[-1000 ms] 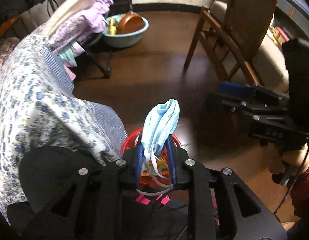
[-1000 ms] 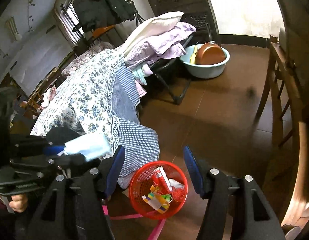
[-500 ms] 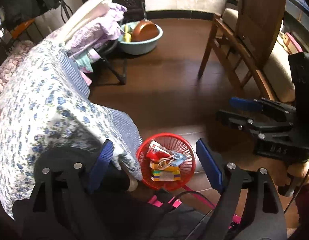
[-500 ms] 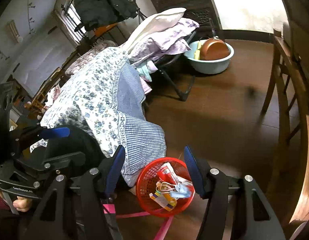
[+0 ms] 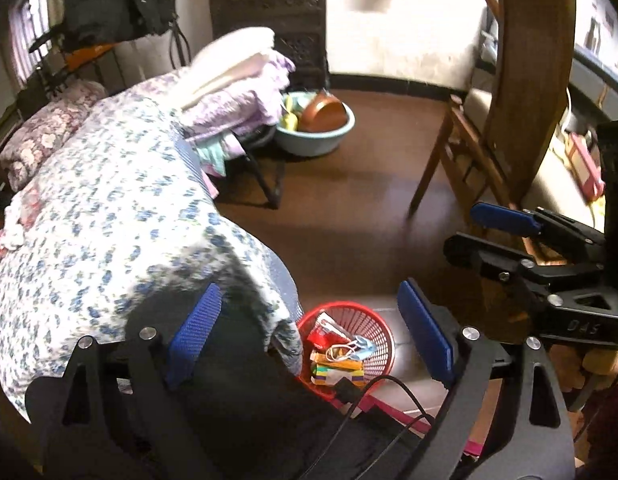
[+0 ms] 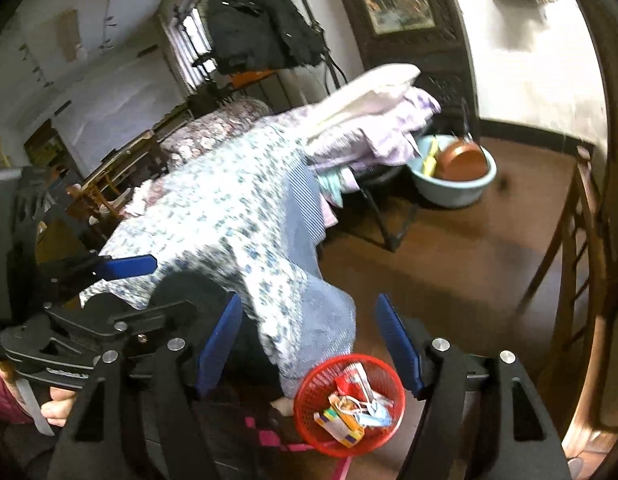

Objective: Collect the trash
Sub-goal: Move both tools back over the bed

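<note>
A red mesh basket [image 5: 373, 322] [image 6: 321, 432] stands on the brown floor by the bed's corner. A blue face mask [image 5: 363, 347] [image 6: 375, 410] lies in it on top of wrappers and small cartons. My left gripper [image 5: 309, 332] hangs above the basket, its jaws opening wide with nothing between them. My right gripper [image 6: 309, 344] is higher over the same spot, jaws also opening and empty. Each gripper shows from the side in the other's view, the right [image 5: 505, 220] and the left [image 6: 125, 266].
A bed with a floral blue-and-white cover [image 5: 121, 208] fills the left. Folded purple bedding [image 5: 237, 96] sits on a folding stand. A light blue basin [image 5: 315, 126] with a copper pot is behind. A wooden chair [image 5: 469, 160] stands at the right.
The left gripper opened and let the blue mask fall into the red basket. Both grippers then rose away from it, so more of the room shows. The right jaws widened slightly.
</note>
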### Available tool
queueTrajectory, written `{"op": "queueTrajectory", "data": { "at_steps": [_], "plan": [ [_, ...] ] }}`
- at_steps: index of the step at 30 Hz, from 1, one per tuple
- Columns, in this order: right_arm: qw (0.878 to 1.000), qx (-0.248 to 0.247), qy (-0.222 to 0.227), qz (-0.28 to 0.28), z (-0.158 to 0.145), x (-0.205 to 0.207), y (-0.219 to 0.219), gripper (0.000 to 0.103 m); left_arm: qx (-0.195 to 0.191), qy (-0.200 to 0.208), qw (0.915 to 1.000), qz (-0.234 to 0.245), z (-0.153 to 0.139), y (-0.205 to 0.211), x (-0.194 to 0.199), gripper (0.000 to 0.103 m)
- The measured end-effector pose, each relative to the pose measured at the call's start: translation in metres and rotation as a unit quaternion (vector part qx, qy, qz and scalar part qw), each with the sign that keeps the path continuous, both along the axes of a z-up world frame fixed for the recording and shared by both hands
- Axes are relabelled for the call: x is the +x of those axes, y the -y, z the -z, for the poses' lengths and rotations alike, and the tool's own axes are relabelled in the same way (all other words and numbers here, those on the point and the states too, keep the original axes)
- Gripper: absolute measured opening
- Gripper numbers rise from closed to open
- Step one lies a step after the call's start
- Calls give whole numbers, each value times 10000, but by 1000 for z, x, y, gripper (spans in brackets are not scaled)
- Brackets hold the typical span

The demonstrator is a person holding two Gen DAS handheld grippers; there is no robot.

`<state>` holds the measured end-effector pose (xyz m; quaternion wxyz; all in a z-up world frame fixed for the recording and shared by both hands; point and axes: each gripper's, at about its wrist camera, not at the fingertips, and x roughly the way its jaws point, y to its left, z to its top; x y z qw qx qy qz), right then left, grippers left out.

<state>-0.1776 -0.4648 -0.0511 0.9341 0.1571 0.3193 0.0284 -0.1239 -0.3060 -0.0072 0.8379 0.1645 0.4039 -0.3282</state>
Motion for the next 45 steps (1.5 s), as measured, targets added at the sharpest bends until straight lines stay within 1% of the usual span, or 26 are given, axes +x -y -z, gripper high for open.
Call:
{"op": "queueTrajectory", "data": {
  "at_steps": [4, 5, 6, 10, 13, 15, 18, 20, 23, 26, 27, 28, 29, 30, 31, 34, 36, 40, 42, 45],
  "plan": [
    [9990, -252, 323, -186, -35, -2, -26, 75, -297, 131, 9993, -209, -18, -28, 0, 90],
    [9984, -302, 405, -234, -43, -2, -33, 77, -382, 176, 9987, -280, -23, -36, 0, 91],
    [9981, -327, 460, -262, -49, -3, -39, 80, -479, 224, 9979, -366, -29, -46, 0, 91],
    [9952, -425, 715, -508, -78, -3, -70, 83, -754, 387, 9939, -705, -45, -79, 3, 95],
    [9926, -553, 825, -703, -92, 1, -96, 84, -955, 493, 9893, -986, -55, -107, 10, 96],
    [9912, -620, 847, -810, -97, 7, -112, 86, -1101, 534, 9852, -1199, -61, -127, 18, 96],
    [9888, -622, 879, -1028, -102, 19, -136, 91, -1167, 615, 9792, -1542, -63, -152, 31, 96],
    [9879, -603, 846, -1151, -100, 32, -152, 93, -1153, 623, 9737, -1863, -61, -170, 44, 96],
    [9884, -436, 689, -1278, -87, 66, -174, 93, -1133, 491, 9654, -2297, -48, -200, 71, 96],
    [9885, -220, 402, -1440, -68, 103, -191, 93, -1092, 345, 9532, -2799, -31, -237, 102, 96],
    [9886, -215, 312, -1457, -62, 111, -195, 93, -1109, 288, 9488, -2944, -25, -248, 111, 96],
    [9888, -211, 188, -1469, -54, 126, -200, 93, -1148, 189, 9412, -3171, -15, -266, 125, 96],
    [9887, -203, 145, -1475, -50, 133, -203, 93, -1166, 138, 9365, -3304, -10, -276, 131, 96],
    [9890, -194, 106, -1459, -43, 145, -206, 93, -1174, 64, 9294, -3498, -2, -291, 142, 96],
    [9896, -213, 86, -1418, -37, 157, -209, 93, -1170, 10, 9234, -3655, 5, -304, 150, 96],
    [9914, -398, 150, -1234, -20, 181, -218, 93, -1085, -74, 9095, -4013, 23, -330, 173, 96],
    [9925, -540, 216, -1078, -8, 195, -223, 93, -997, -58, 9042, -4152, 29, -340, 187, 96],
    [9919, -789, 467, -884, 5, 215, -230, 93, -833, 80, 8995, -4289, 32, -348, 215, 96],
    [9908, -859, 618, -848, 9, 220, -230, 93, -810, 102, 8984, -4315, 31, -349, 238, 96],
    [9917, -734, 600, -871, 14, 224, -230, 93, -814, 82, 8941, -4404, 31, -348, 271, 96]
  ]
}}
